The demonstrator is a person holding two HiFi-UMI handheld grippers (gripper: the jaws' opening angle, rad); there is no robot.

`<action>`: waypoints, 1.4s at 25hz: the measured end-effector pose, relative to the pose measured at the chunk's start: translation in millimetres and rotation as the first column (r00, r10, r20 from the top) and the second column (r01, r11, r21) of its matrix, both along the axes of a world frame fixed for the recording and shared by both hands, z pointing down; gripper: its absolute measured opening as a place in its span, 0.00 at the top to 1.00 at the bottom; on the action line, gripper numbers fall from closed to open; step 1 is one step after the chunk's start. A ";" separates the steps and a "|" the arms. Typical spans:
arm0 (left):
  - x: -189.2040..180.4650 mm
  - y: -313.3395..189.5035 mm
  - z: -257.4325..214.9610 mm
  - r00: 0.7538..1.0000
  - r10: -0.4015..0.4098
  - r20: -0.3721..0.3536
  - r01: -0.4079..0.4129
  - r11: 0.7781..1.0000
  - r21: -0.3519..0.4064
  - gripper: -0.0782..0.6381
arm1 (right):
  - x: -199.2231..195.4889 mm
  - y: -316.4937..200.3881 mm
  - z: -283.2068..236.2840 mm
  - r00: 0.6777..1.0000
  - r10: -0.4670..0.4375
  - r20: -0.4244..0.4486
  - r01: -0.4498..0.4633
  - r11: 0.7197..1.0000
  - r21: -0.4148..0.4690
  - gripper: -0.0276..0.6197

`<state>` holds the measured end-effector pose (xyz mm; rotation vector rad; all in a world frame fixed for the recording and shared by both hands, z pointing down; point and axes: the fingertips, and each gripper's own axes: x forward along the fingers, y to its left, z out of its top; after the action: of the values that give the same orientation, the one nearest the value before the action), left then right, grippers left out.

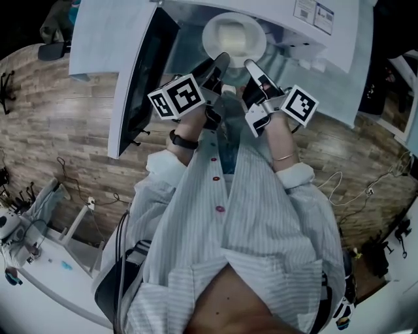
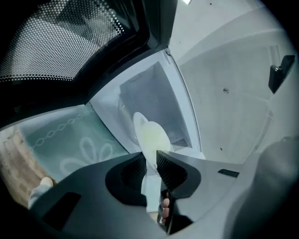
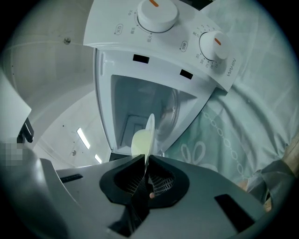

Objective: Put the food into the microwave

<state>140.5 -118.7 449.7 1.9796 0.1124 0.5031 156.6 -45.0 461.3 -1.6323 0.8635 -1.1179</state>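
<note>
The white round plate (image 1: 209, 44) with its slab of pale yellow food (image 1: 233, 32) hangs level at the mouth of the white microwave (image 3: 159, 70), straight ahead of both grippers and just in front of the open cavity. Whether its far rim has crossed the threshold cannot be told. Being round, the plate has no long axis to line up. What matters is that it lies flat and reaches forward from the jaws into the opening, with the cavity floor below it.

The left gripper (image 1: 219, 65) pinches the near rim on the left side, its ribbed pads pressed on the thin edge. The right gripper (image 1: 251, 67) pinches the near rim on the right side, its jaws almost together on that edge. Neither hand is the nearer; they share the load evenly.

Both grippers point forward and a little downward, angled in toward each other at the tips, and both forearms are stretched out side by side from the striped shirt sleeves.

The dark-windowed door (image 1: 140, 78) stands swung open at the left, clear of the left arm. Two dials (image 3: 157, 11) sit on the panel beside the cavity, and a pale green flowered tablecloth (image 3: 224, 135) lies under the appliance. My judgement is that the move ahead is a straight push inward, then a short lowering
</note>
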 end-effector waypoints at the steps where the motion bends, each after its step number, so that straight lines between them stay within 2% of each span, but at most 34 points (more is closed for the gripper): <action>1: 1.2 0.2 0.4 1.000 0.003 -0.002 -0.003 1.000 0.006 0.80 | 1.0 0.3 0.7 1.000 0.005 0.002 -0.005 1.000 0.001 0.89; 19: 34.5 -13.5 34.1 1.000 0.019 0.011 -0.019 0.998 0.052 0.79 | 34.9 -12.2 37.0 0.999 0.044 0.028 -0.044 0.999 -0.009 0.89; 29: 47.7 -29.5 44.3 1.000 -0.015 0.018 0.014 0.999 0.041 0.79 | 50.5 -28.2 45.9 0.998 0.062 0.032 -0.062 0.998 0.011 0.89; 35: 57.3 -33.0 49.0 1.000 -0.007 0.025 0.005 0.998 0.064 0.79 | 59.0 -31.4 52.1 0.997 0.076 0.020 -0.076 0.997 0.011 0.89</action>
<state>197.8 -151.7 498.7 2.0348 0.0753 0.5331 215.7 -76.5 513.4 -1.6283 0.7875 -1.0727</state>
